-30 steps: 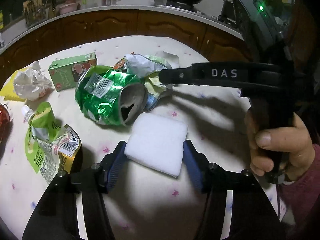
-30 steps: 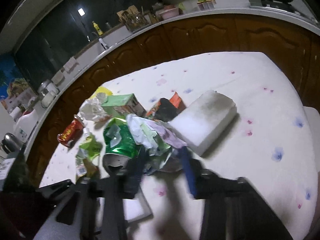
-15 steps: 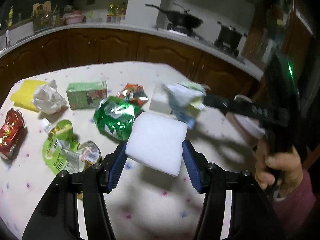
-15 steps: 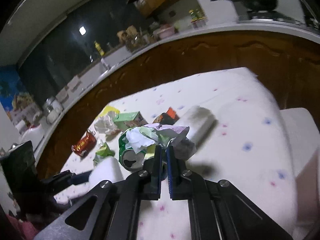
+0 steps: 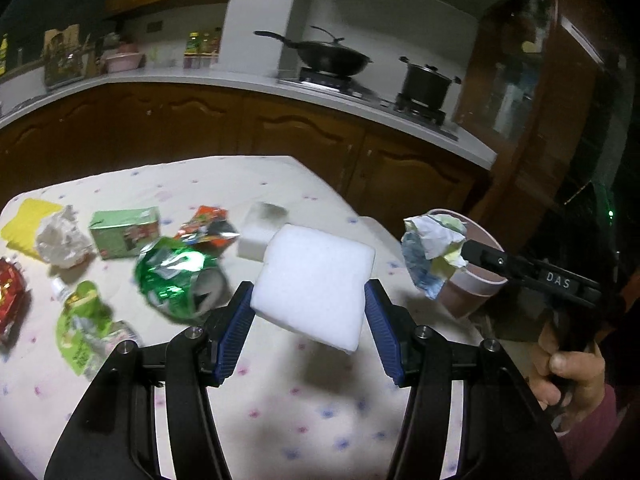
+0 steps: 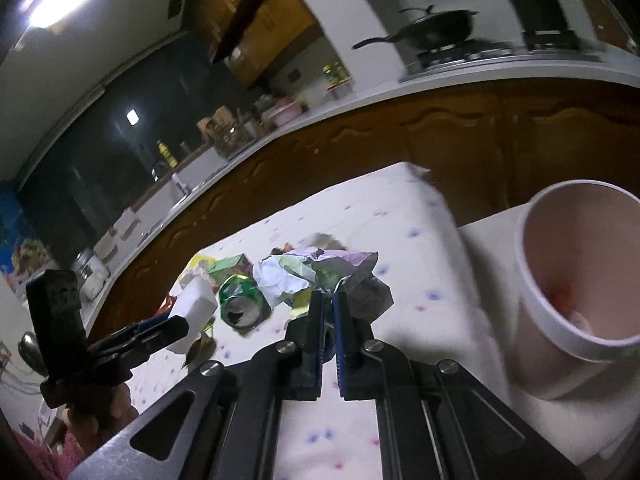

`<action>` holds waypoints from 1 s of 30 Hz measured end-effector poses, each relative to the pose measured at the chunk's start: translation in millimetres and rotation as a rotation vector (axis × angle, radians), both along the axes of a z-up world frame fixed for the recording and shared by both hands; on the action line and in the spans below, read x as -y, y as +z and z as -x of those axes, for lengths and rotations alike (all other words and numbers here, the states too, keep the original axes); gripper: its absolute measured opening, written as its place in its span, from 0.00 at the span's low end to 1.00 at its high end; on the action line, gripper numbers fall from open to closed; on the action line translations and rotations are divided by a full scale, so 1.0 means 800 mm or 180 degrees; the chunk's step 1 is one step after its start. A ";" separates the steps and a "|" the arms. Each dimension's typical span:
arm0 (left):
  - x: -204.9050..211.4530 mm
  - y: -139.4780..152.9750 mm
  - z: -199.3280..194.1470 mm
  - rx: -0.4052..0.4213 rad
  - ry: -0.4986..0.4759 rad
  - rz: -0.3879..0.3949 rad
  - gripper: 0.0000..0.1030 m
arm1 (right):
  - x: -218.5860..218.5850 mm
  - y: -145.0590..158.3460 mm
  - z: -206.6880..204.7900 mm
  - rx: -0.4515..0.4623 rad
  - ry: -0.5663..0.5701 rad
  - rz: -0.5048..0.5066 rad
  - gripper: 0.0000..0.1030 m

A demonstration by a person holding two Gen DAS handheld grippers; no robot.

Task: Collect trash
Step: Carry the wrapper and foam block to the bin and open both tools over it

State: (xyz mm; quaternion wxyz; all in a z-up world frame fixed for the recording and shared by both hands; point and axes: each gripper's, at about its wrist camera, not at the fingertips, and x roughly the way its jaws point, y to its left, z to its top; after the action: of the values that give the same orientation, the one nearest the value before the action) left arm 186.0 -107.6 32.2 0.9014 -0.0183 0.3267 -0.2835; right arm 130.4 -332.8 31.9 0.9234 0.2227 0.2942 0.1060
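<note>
Across the table (image 5: 280,420) from the left edge, most of the trash is not yet collected. We see a red wrapper (image 5: 10,304) at the far left, a yellow sheet (image 5: 22,222) with a crumpled white paper ball (image 5: 60,242) on it, a green squeeze pouch (image 5: 86,330) nearer us, a green drink carton (image 5: 126,232) behind it, a crushed green can (image 5: 176,280), a red-orange snack wrapper (image 5: 206,228) and a white foam block (image 5: 260,230) resting on the cloth. All of that is left to do.

In the middle, our left gripper (image 5: 310,314) has a second piece in hand — a white foam pad (image 5: 316,292) clamped between its blue pads at about half width and lifted clear of the cloth.

Further right, our right gripper (image 6: 329,312) has its jaws pinched almost together on a wad of crumpled wrappers (image 6: 320,276), carried in the air beside the pink bin (image 6: 576,280), which stands off the table's right edge. In the left wrist view the wad hangs just in front of the bin's rim, not yet over the opening as far as we can judge.

Something small and reddish seems to lie at the bin's bottom — too blurred to name. So we judge the job early: two pieces in transit, about eight waiting.
</note>
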 end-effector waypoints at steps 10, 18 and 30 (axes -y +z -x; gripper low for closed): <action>0.069 0.015 0.004 0.0061 -0.0274 0.0015 0.54 | 0.080 0.015 0.052 0.0097 -0.0535 -0.0014 0.04; 0.139 0.031 0.002 0.0117 -0.0545 0.0011 0.54 | 0.138 0.018 0.077 0.0106 -0.0936 0.0016 0.05; 0.257 0.029 -0.025 -0.0004 -0.0915 0.0018 0.55 | 0.198 0.006 0.087 0.0055 -0.1265 0.0085 0.05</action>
State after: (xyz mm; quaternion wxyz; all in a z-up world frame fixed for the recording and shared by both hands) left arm 205.7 -313.4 55.5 0.8513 0.0261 0.3257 -0.4106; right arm 60.9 -490.9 37.0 0.9315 0.2632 0.2380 -0.0804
